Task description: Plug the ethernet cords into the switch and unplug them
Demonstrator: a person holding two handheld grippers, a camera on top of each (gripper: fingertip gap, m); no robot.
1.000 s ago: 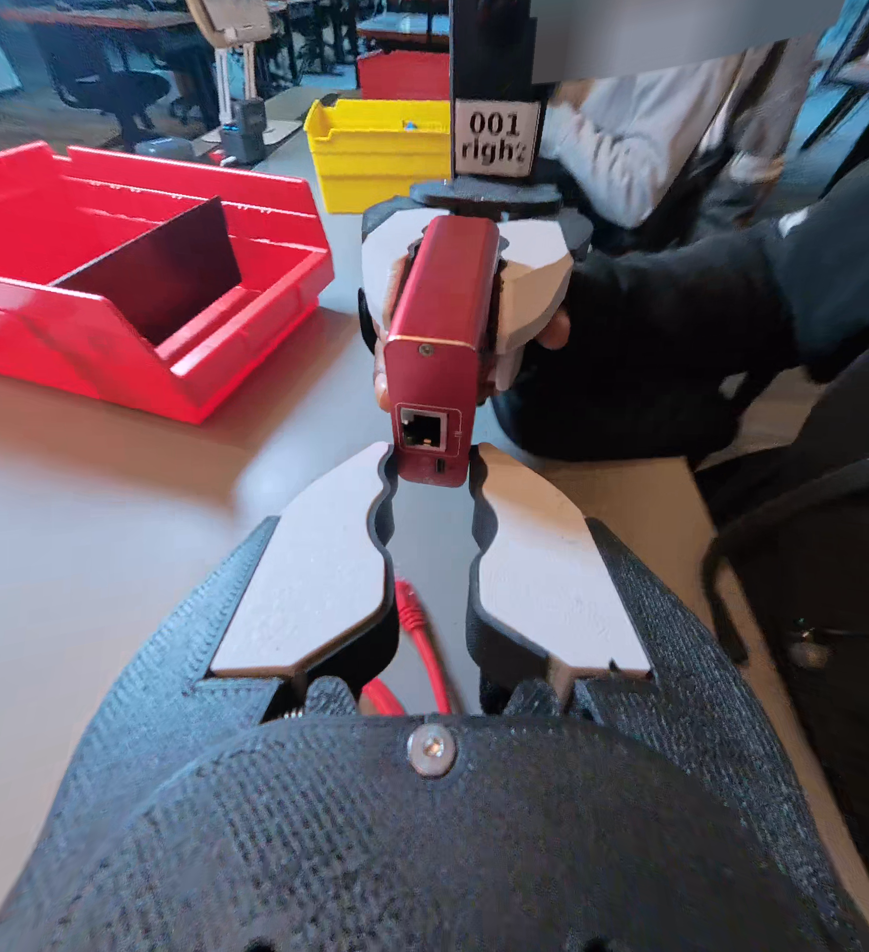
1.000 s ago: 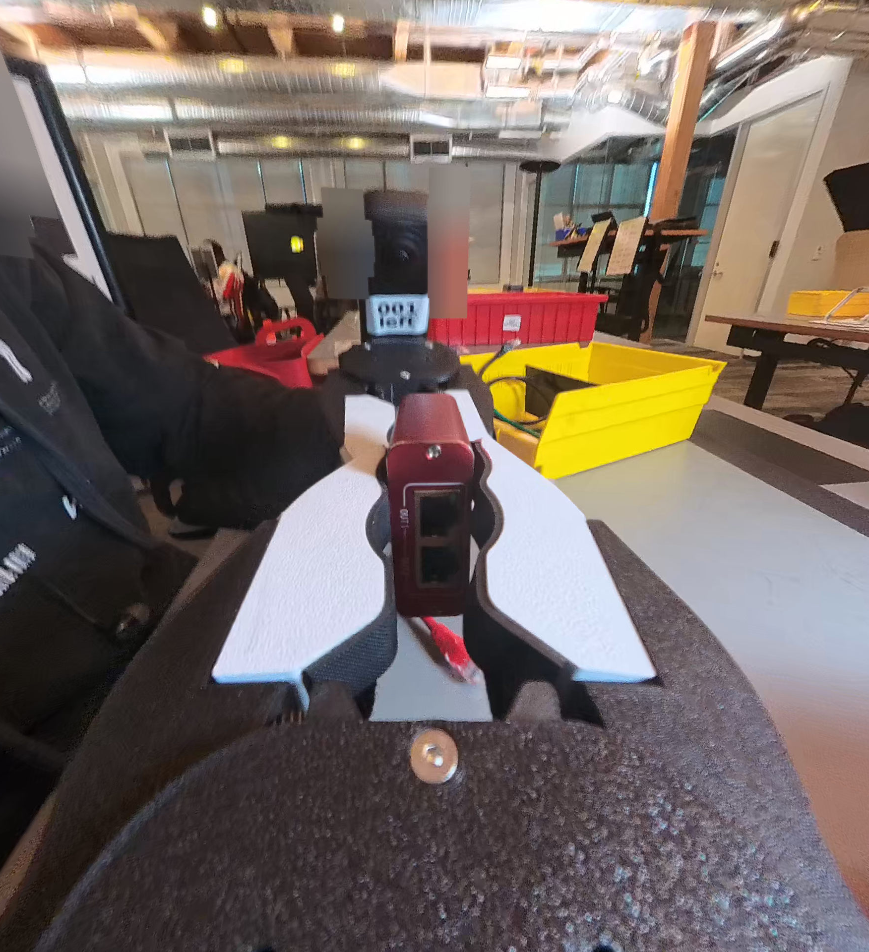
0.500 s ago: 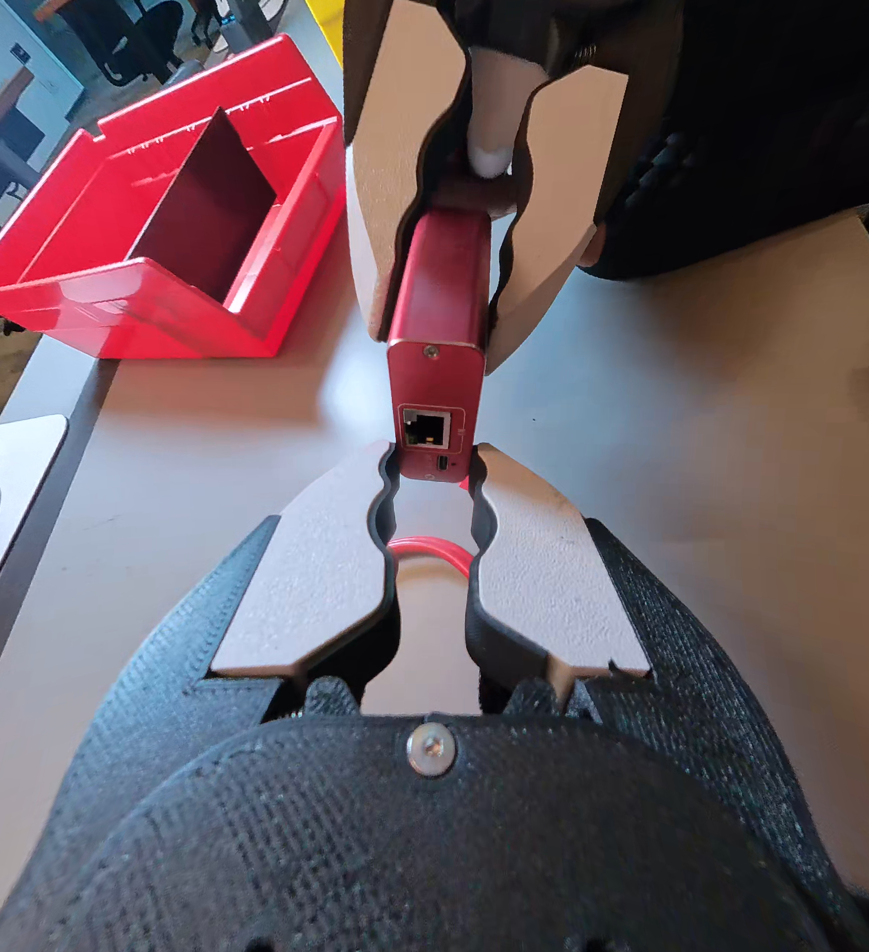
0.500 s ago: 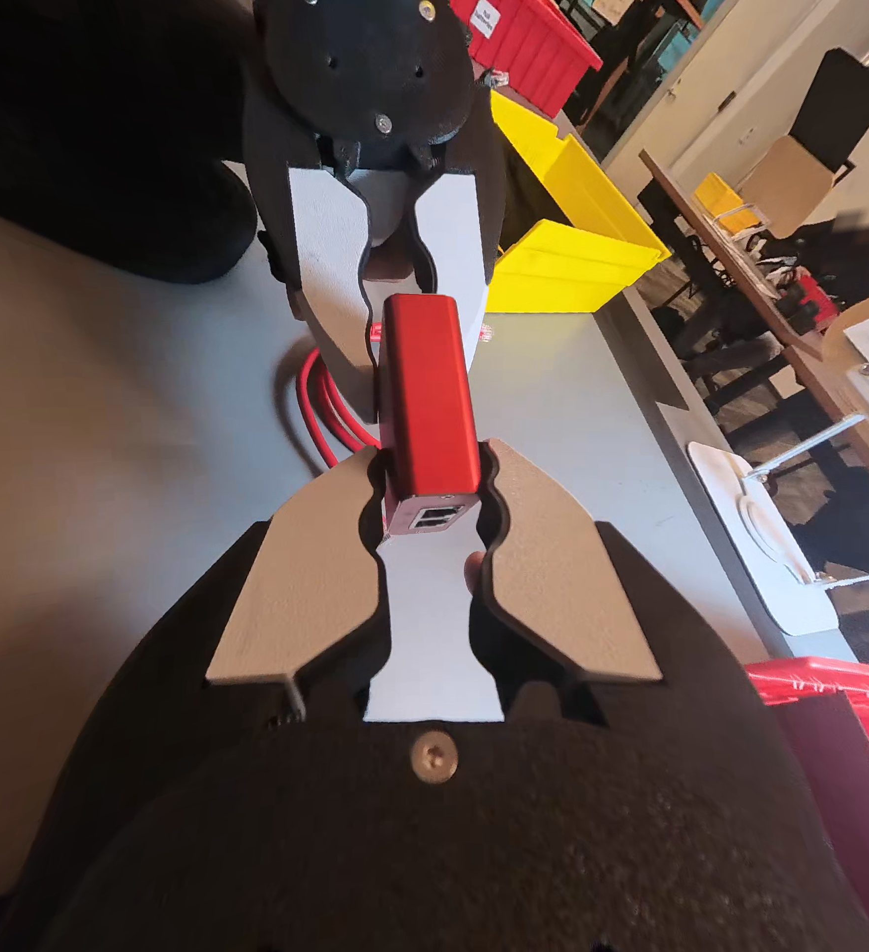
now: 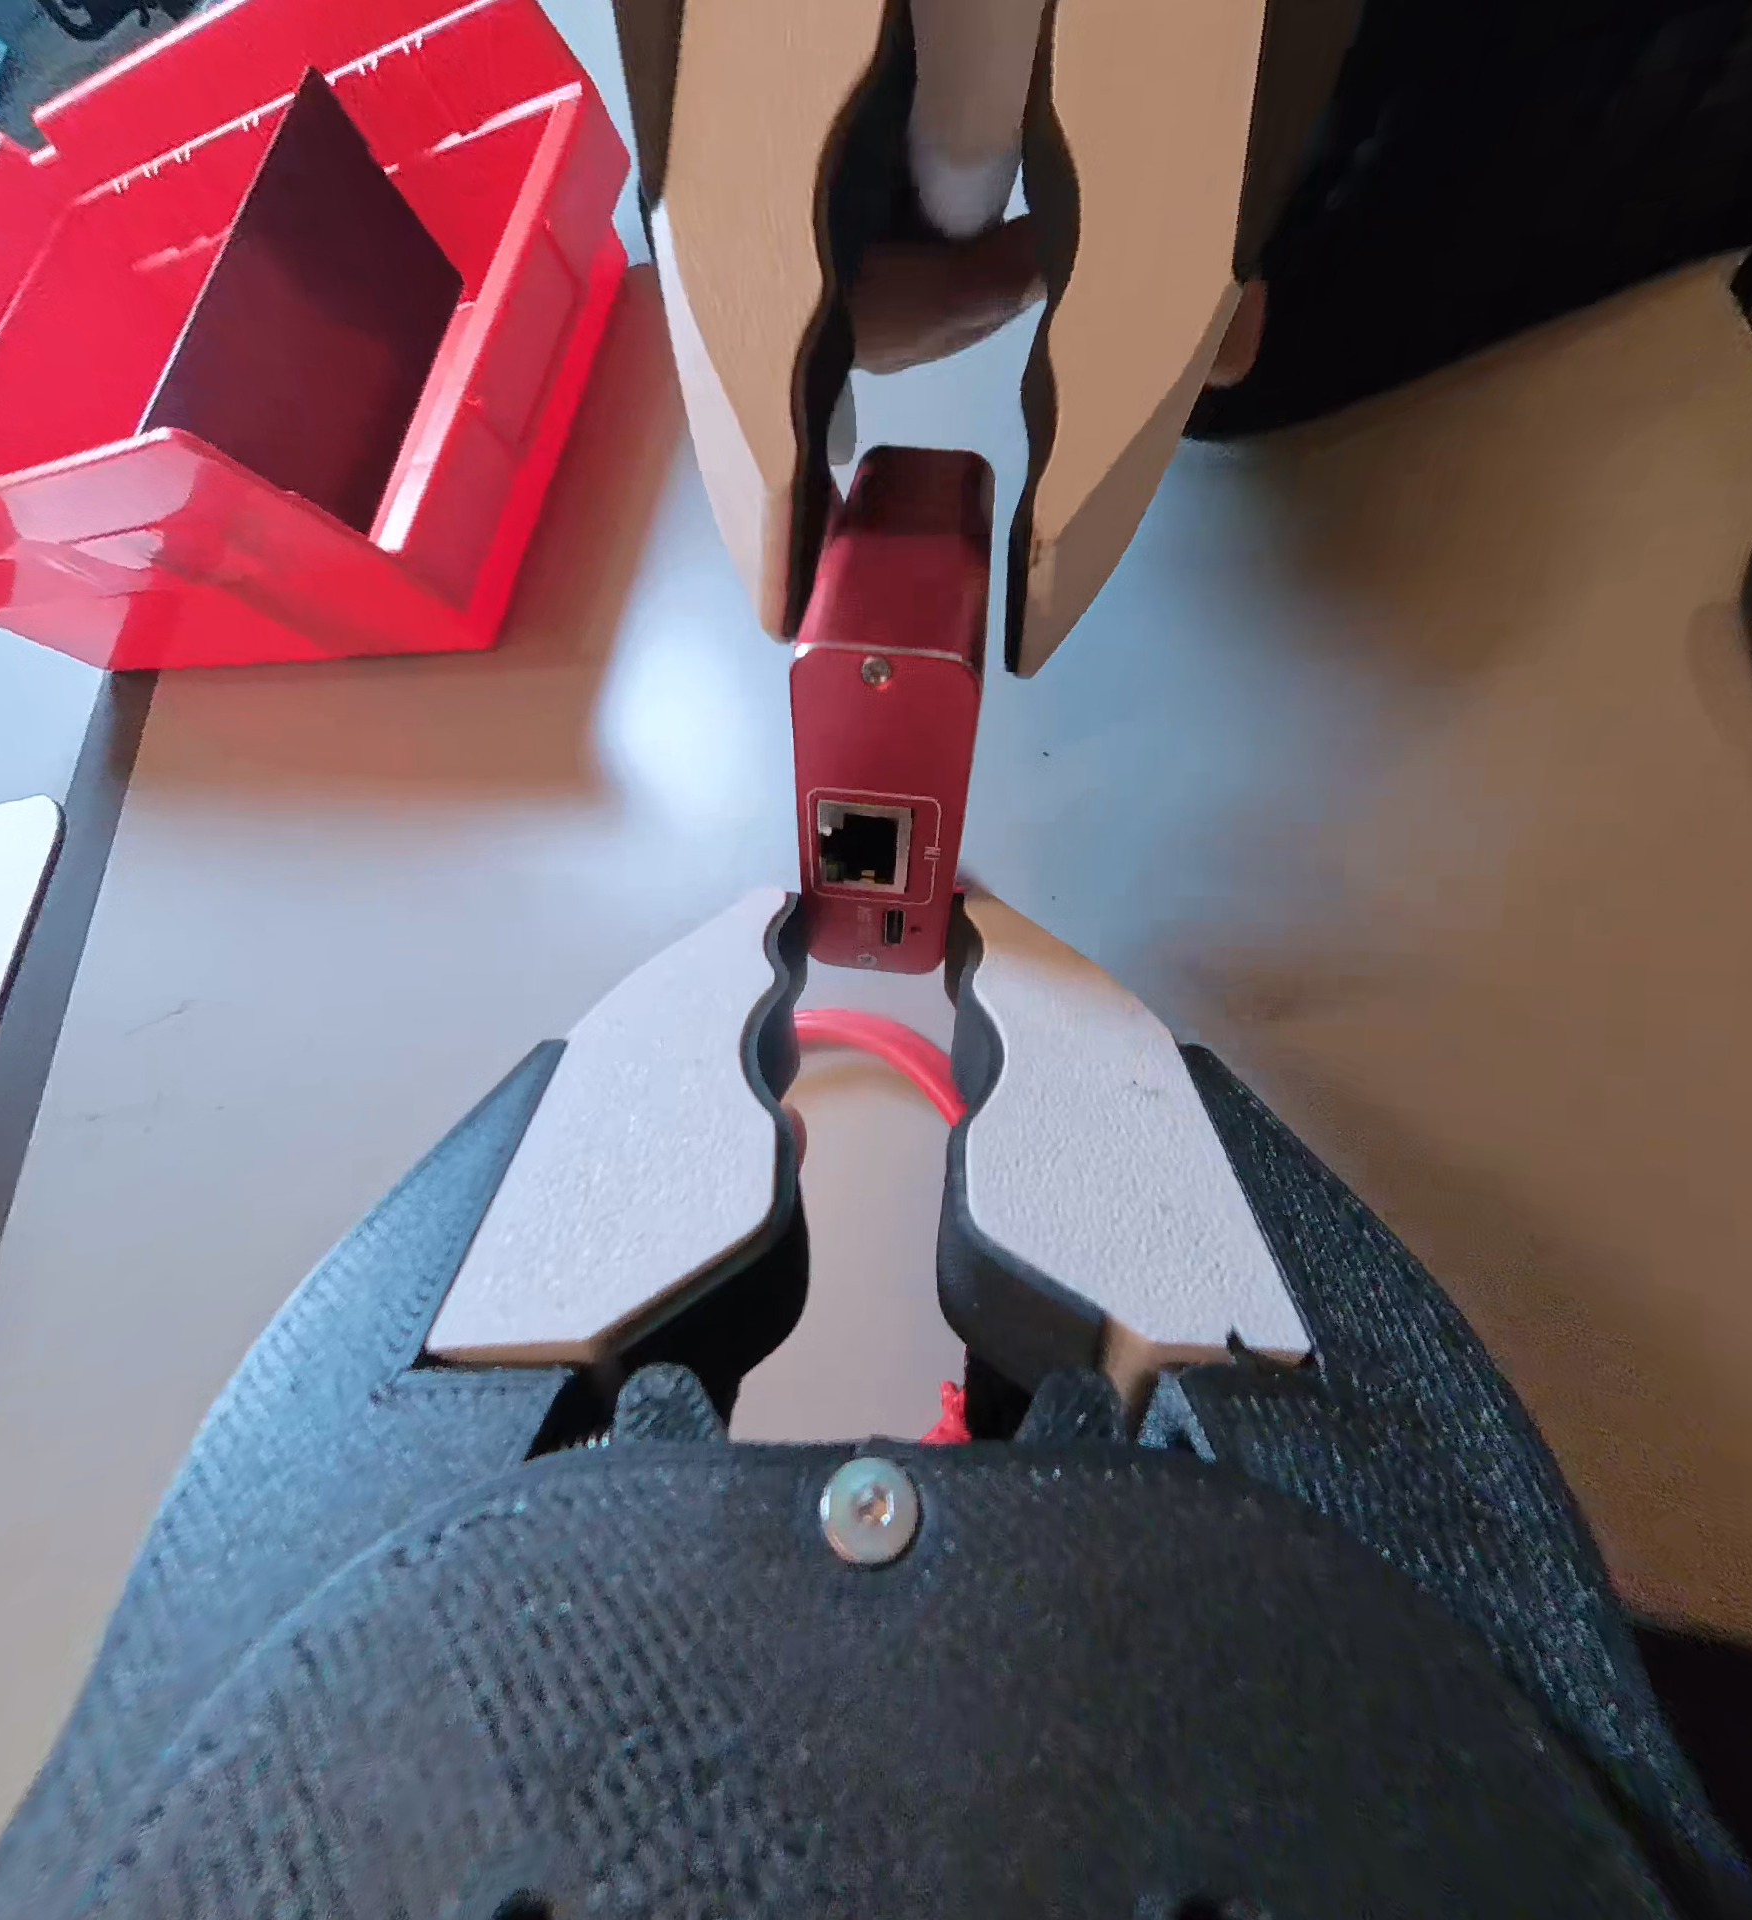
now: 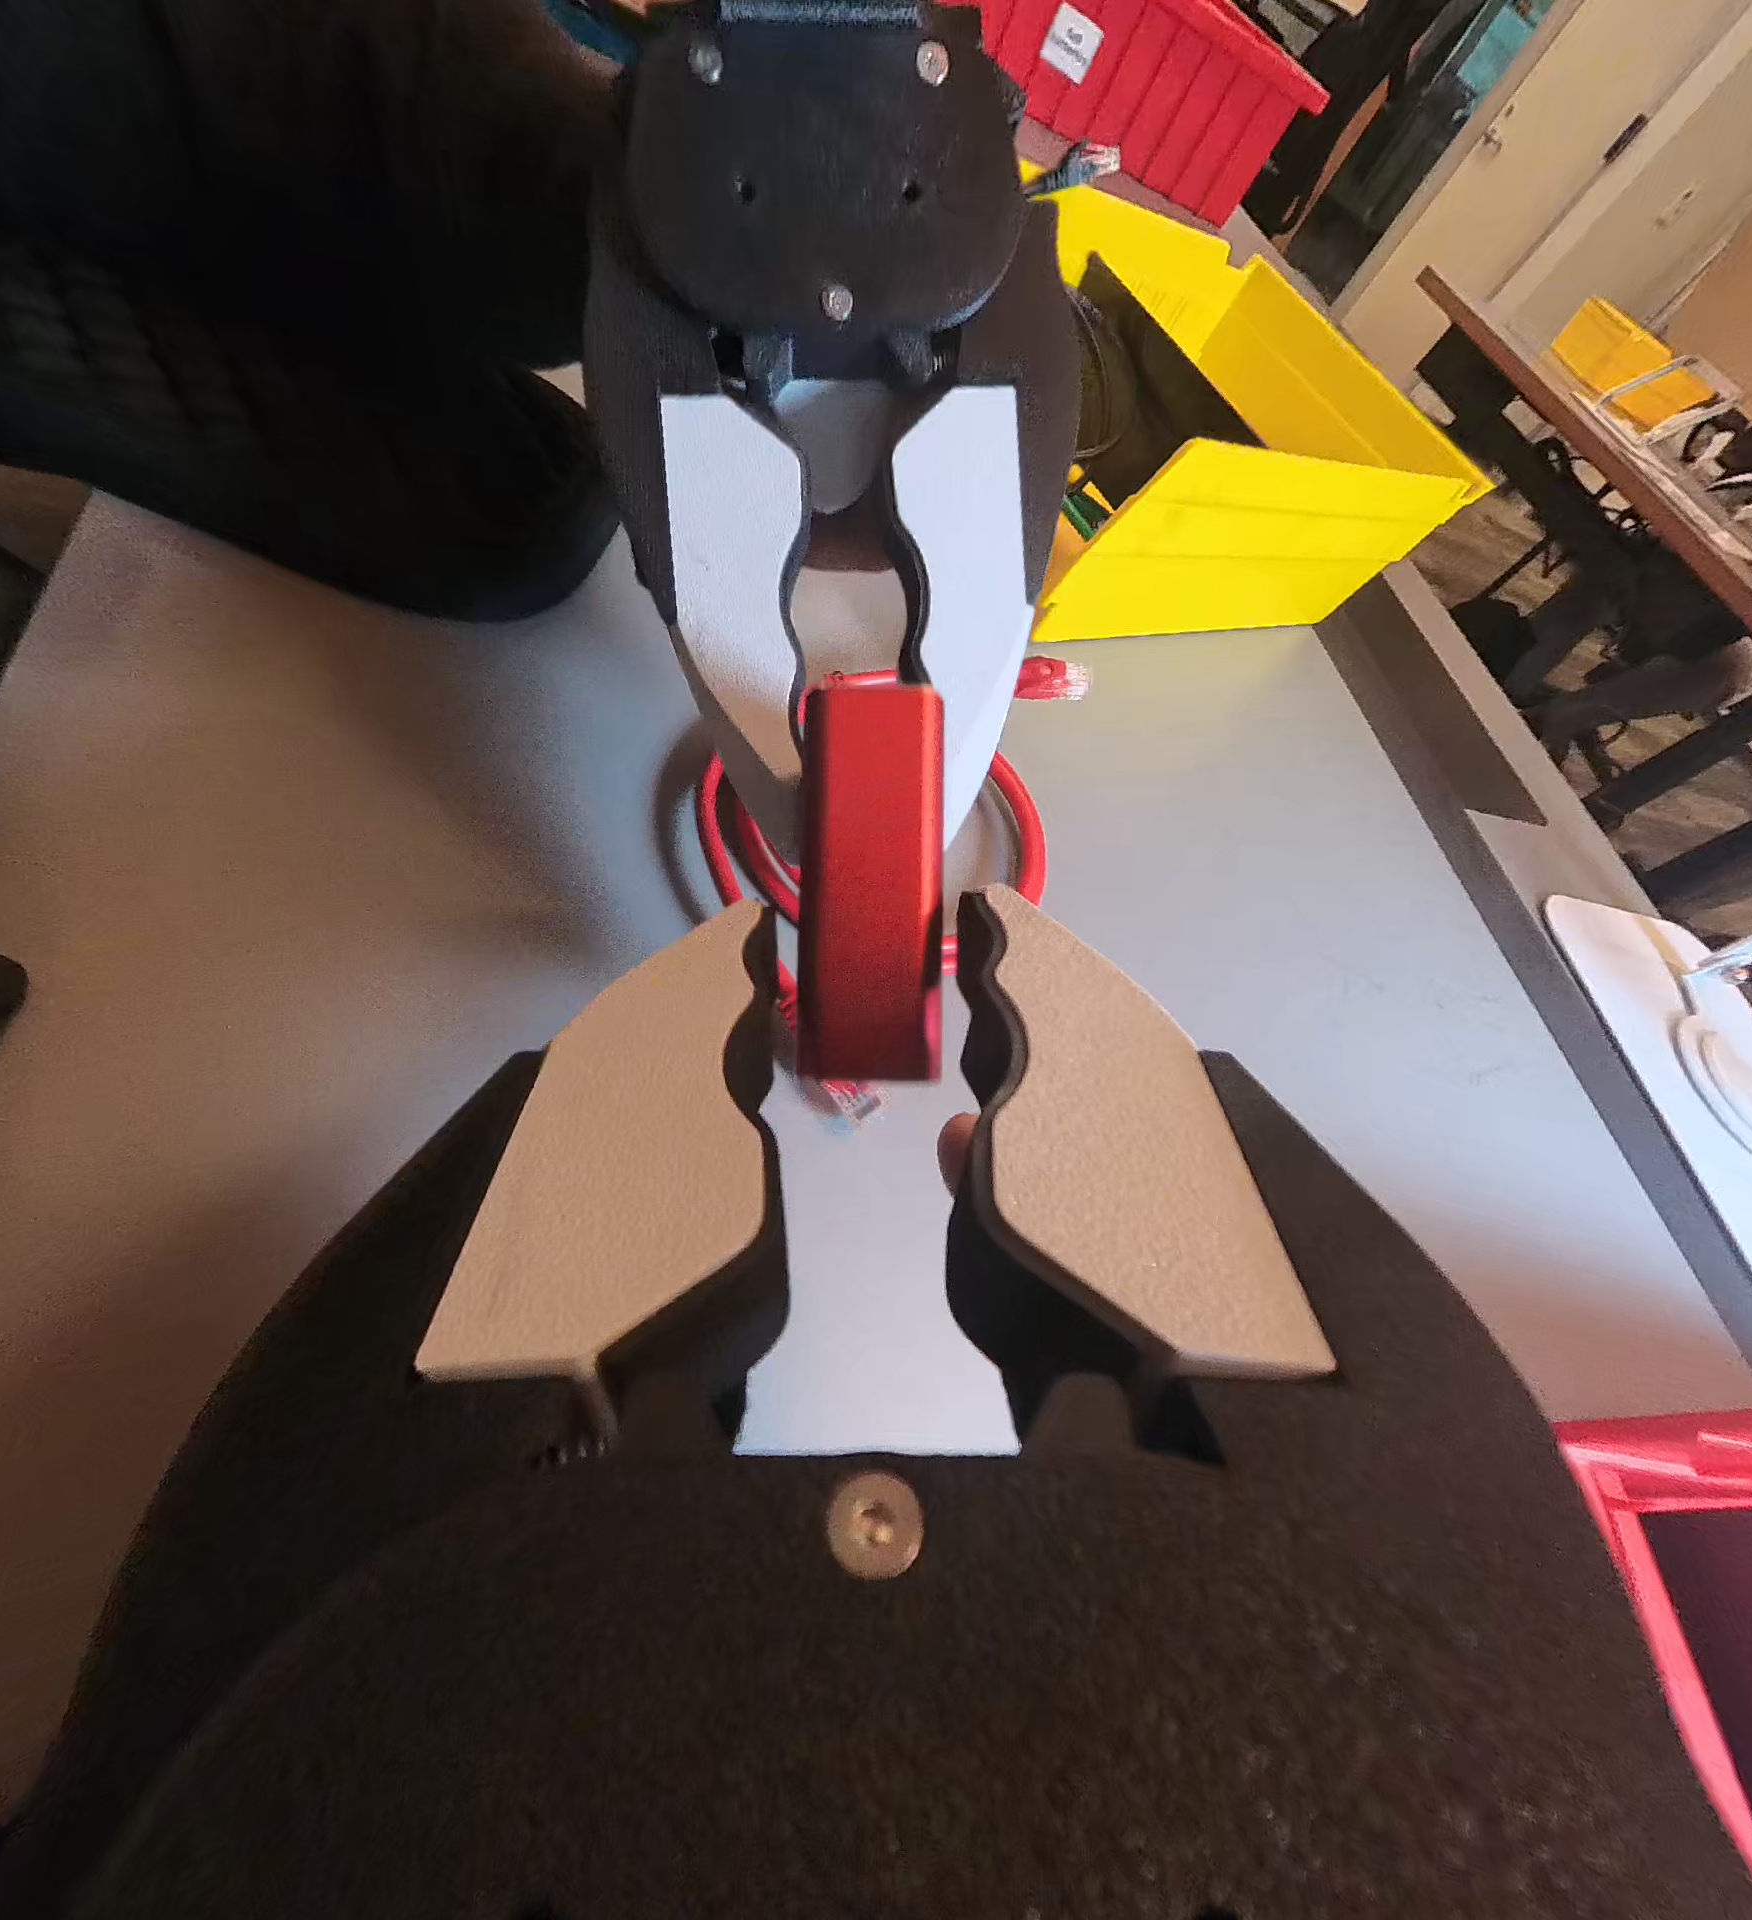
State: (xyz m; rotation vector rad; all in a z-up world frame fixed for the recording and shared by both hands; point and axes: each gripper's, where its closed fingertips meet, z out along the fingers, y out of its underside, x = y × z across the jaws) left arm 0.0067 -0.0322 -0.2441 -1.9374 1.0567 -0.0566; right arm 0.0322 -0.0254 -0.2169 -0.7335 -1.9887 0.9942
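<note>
- Left gripper clamps the near end of the red switch — as half a second ago.
- Beneath it, the red ethernet cord lies coiled on the table.
- Right gripper — its jaws have parted, freeing the switch's far end.
- Red bin beyond.

The red metal box-shaped switch carries tiny pale markings on its end face, just beside the network socket, with a fainter line of print lower down near the small slot; both are too small to make out. In the right wrist view, a white sticker with dark print sits on the red ribbed plastic crate far behind.
</note>
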